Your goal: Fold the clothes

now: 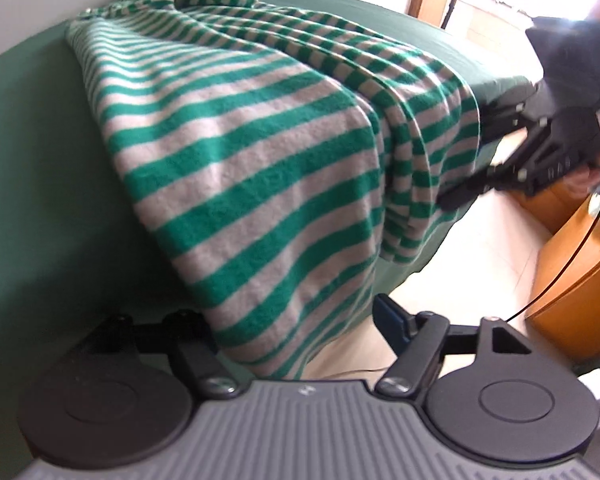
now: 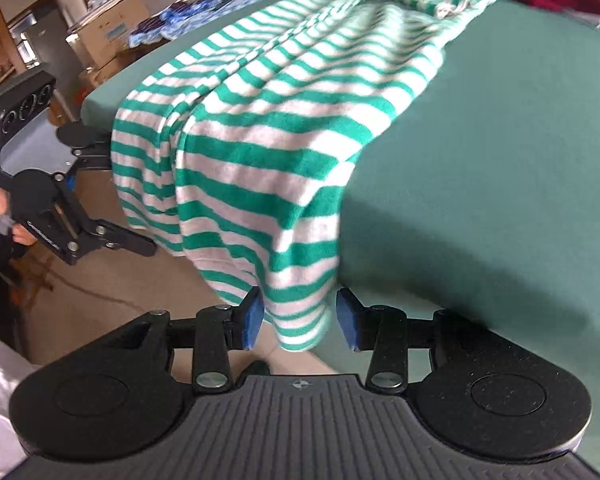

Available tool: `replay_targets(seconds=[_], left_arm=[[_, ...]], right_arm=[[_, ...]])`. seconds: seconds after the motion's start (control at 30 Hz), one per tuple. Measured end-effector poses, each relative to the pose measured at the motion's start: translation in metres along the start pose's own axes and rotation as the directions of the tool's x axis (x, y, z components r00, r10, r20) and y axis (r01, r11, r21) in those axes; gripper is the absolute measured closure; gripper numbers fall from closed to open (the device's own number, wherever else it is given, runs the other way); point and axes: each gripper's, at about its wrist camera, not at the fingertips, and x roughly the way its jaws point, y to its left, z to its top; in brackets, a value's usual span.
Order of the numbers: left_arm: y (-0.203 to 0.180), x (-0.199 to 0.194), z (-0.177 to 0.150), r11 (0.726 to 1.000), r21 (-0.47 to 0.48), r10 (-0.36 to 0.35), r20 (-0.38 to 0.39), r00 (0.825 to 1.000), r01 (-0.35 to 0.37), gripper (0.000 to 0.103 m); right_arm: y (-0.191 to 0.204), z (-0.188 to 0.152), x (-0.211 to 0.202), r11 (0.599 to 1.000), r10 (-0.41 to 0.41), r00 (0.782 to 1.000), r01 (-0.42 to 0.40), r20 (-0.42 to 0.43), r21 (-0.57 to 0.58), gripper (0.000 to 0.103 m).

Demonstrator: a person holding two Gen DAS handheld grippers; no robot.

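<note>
The striped sweater (image 2: 268, 132) lies on the green bed (image 2: 500, 160), its hem hanging over the edge. Right tool (image 2: 300, 316) is spread wide around the hem; left tool (image 1: 296, 320) is also spread

Striped garment (image 1: 236, 152) drapes over green bed (image 1: 32, 152) edge; left gripper (image 1: 296, 320) jaws apart around hem; right gripper (image 1: 480, 160) alongside.

Garment: your green-and-white striped fleece cloth (image 1: 240, 152) looks soft, fuzzy and matt.
Bed: your dark green bed sheet (image 2: 500, 140) is smooth, matt cloth.
Tool: your right hand-held gripper (image 2: 300, 316) shows matt black plastic, shiny metal pivot screws and blue rubbery pads (image 2: 254, 316).
Cabinet: your orange wooden cabinet (image 1: 580, 292) looks smooth.
</note>
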Motion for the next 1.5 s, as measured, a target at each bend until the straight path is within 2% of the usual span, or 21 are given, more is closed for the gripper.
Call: replay_targets(seconds=[0.13,0.3,0.47,0.53,0.6,0.63,0.67,0.77,0.93,1.07,1.23,1.33,1.5], left_arm=[[0.006,0.004,0.005,0.999,-0.033,0.007,-0.025,1.000,-0.008,0.044],[0.007,0.007,0.013,0.998,-0.037,0.040,-0.051,0.998,-0.042,0.047],[0.002,0.008,0.021,0.995,-0.060,0.073,-0.080,0.994,-0.078,0.066],[-0.004,0.007,0.025,0.992,-0.080,0.086,-0.092,0.992,-0.094,0.079],[-0.010,0.003,0.028,0.990,-0.095,0.093,-0.098,0.991,-0.102,0.086],[-0.014,0.000,0.030,0.990,-0.099,0.093,-0.098,0.991,-0.103,0.094],[-0.018,-0.003,0.032,0.989,-0.104,0.093,-0.097,0.991,-0.103,0.096],[-0.029,-0.012,0.038,0.987,-0.119,0.094,-0.096,0.991,-0.105,0.098],[-0.048,-0.028,0.047,0.984,-0.143,0.095,-0.093,0.991,-0.108,0.098],[-0.044,-0.049,0.067,0.980,-0.185,0.068,-0.063,0.996,-0.078,0.098],[-0.033,-0.078,0.078,0.965,-0.258,0.030,-0.057,0.998,-0.044,0.098],[-0.028,-0.085,0.088,0.961,-0.275,0.013,-0.080,0.997,-0.035,0.098],[0.009,-0.082,0.117,0.961,-0.277,-0.026,-0.105,0.994,-0.004,0.097]], right_arm=[[0.008,0.000,0.002,0.999,0.014,1.000,-0.014,-0.003,-0.047,0.061],[0.013,0.000,-0.001,0.999,0.021,1.000,-0.021,0.010,-0.040,0.061],[0.020,-0.001,-0.006,0.999,0.018,1.000,-0.018,0.012,-0.028,0.074],[0.023,-0.002,-0.007,1.000,0.014,1.000,-0.014,-0.006,-0.001,0.081],[0.027,-0.002,-0.009,0.999,0.015,1.000,-0.014,-0.028,0.032,0.085],[0.029,-0.002,-0.011,0.999,0.013,0.999,-0.012,-0.029,0.052,0.086],[0.030,-0.002,-0.014,0.997,0.020,1.000,-0.018,-0.024,0.071,0.090],[0.034,-0.001,-0.024,0.992,0.042,0.999,-0.041,-0.005,0.121,0.093],[0.038,0.004,-0.042,0.989,0.079,0.997,-0.080,0.012,0.126,0.093],[0.030,0.011,-0.056,0.970,0.144,0.988,-0.151,0.052,0.190,0.093],[0.021,0.024,-0.069,0.923,0.228,0.969,-0.247,0.098,0.295,0.093],[0.014,0.038,-0.074,0.893,0.271,0.956,-0.293,0.111,0.341,0.093],[-0.008,0.065,-0.082,0.836,0.321,0.938,-0.347,0.134,0.424,0.093]])
